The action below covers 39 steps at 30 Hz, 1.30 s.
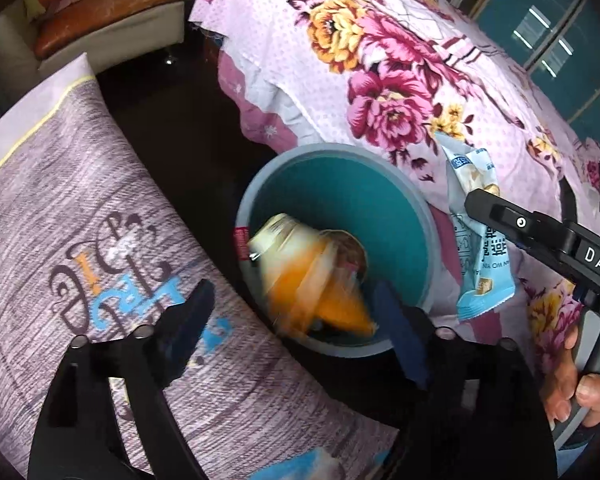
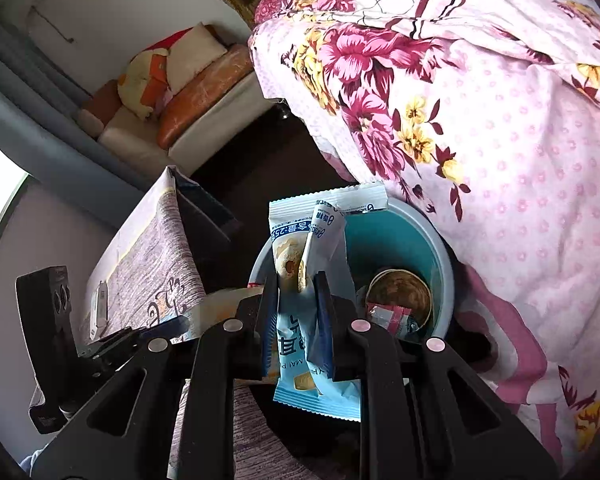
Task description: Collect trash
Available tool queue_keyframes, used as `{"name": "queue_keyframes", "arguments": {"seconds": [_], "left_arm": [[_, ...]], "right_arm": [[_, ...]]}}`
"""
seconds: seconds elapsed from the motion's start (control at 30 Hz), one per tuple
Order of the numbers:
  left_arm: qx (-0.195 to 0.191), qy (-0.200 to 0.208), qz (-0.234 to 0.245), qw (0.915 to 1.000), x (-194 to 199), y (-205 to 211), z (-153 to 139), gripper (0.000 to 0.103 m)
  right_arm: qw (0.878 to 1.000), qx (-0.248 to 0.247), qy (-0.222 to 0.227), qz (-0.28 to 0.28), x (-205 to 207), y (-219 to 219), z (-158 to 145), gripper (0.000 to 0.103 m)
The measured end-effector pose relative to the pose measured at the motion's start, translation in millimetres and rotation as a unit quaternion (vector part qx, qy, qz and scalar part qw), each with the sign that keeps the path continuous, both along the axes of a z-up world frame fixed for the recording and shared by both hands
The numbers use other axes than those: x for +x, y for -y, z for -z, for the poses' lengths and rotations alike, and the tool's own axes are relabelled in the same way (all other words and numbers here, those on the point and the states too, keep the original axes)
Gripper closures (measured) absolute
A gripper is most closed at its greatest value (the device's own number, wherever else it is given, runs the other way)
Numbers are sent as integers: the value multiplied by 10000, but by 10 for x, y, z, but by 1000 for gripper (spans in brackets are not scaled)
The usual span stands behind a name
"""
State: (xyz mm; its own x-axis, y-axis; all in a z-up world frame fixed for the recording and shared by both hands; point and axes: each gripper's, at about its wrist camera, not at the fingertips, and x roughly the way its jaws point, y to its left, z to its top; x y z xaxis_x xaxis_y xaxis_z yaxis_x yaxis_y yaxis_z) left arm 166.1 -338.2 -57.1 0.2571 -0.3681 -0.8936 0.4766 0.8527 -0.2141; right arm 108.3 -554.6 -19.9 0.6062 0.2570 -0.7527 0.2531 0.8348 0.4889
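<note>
A teal round bin stands on the dark floor beside the bed; it also shows in the right wrist view. A blurred orange and white wrapper is in mid-air over the bin, between the spread fingers of my open left gripper. My right gripper is shut on a light blue snack packet, held over the bin's rim; the packet also shows in the left wrist view. A paper cup and a small red wrapper lie inside the bin.
A bed with a pink floral cover runs along the right of the bin. A grey printed pillow lies to the left. A sofa with cushions stands at the back. The floor between is dark.
</note>
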Motion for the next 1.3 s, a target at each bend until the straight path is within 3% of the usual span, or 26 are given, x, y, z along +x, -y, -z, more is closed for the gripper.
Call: {"name": "queue_keyframes", "arguments": {"seconds": [0.33,0.43,0.47,0.77,0.9,1.23,1.3], "left_arm": [[91,178,-283,9994,34,-215,-48,12],[89,147,-336,9993,34,-263,-29,12],[84,144,-354,9992,32,-282,-26,12],[-29,276,-449,9986,-43,-415,-101,12],[-37,334,-537,9980,-99,-502,-169,12],[69,505,-746,9959,-304,-758,-424,9],[-133,526,-725,9959,-347,-834,-444,4]], "right_arm": [[9999,-106,-59,-44,118,-124,22,80],[9999,-138,-27,-18,124,-147,22,42],[9998,-193,-28,-40,139,-182,23,33],[9964,-752,-225,-316,145,-368,-42,13],[9939,-1004,-170,-429,101,-452,-59,7],[9883,-1421,-146,-539,-94,-707,-209,7],[9864,-1537,-150,-570,-166,-763,-248,7]]}}
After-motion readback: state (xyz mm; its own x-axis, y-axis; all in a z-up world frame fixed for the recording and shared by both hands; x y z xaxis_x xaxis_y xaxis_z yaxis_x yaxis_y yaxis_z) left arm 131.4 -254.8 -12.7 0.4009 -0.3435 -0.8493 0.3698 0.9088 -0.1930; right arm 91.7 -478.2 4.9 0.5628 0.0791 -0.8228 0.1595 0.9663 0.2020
